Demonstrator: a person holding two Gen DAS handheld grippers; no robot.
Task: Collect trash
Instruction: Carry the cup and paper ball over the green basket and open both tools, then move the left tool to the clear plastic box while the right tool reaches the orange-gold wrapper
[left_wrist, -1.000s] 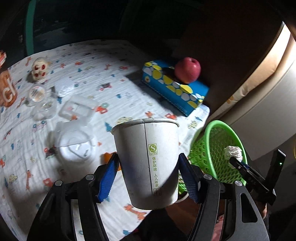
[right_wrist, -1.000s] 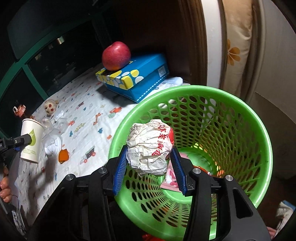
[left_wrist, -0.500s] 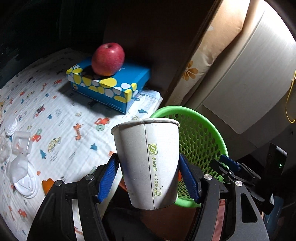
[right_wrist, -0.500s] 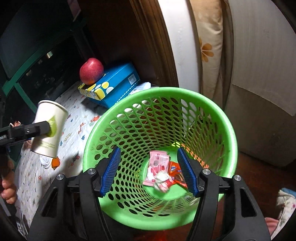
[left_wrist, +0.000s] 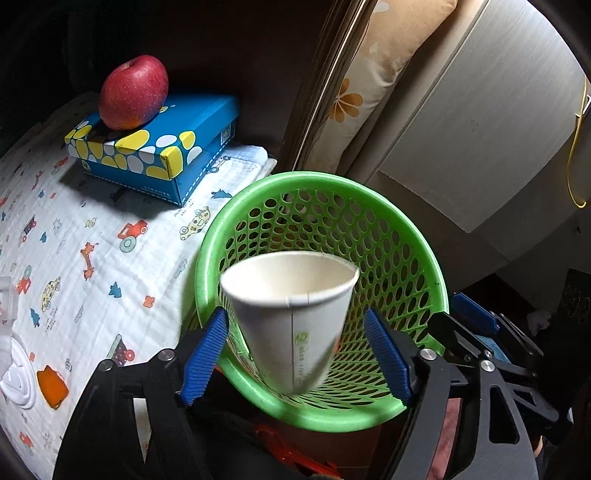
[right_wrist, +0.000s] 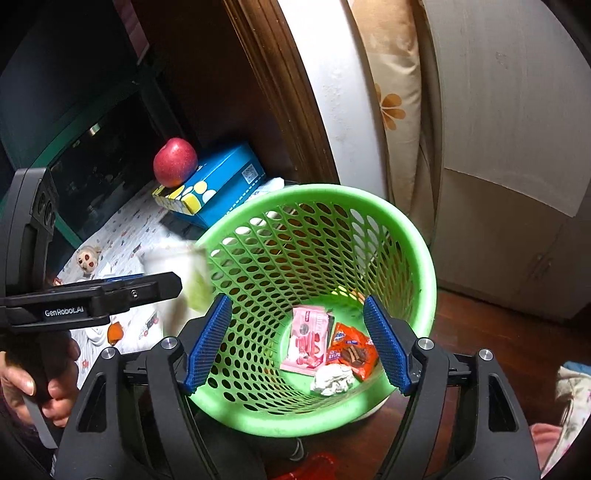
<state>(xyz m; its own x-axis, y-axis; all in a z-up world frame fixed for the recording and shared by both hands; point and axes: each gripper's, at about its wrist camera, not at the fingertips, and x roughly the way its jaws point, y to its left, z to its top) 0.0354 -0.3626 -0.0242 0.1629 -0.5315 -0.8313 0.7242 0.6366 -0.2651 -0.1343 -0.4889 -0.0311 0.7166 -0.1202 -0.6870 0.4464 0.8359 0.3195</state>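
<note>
A white paper cup (left_wrist: 291, 314) hangs blurred and tilted between the spread jaws of my left gripper (left_wrist: 299, 354), above the near rim of the green mesh basket (left_wrist: 413, 243); the blue pads do not touch it. In the right wrist view the cup (right_wrist: 181, 273) is a white blur at the basket's left rim (right_wrist: 413, 236). My right gripper (right_wrist: 297, 343) is open and empty over the basket. On the basket floor lie a crumpled paper ball (right_wrist: 332, 380), a pink wrapper (right_wrist: 308, 339) and an orange wrapper (right_wrist: 351, 350).
A red apple (left_wrist: 133, 92) sits on a blue spotted box (left_wrist: 159, 147) on the patterned cloth (left_wrist: 74, 258). White plastic pieces (left_wrist: 14, 376) and an orange scrap (left_wrist: 53, 386) lie at the left. A cabinet (left_wrist: 461, 129) and flowered cushion (left_wrist: 358, 92) stand behind the basket.
The right gripper opened and the paper ball dropped into the basket. The left gripper swung over the basket, then opened; the cup has come loose and tilts.
</note>
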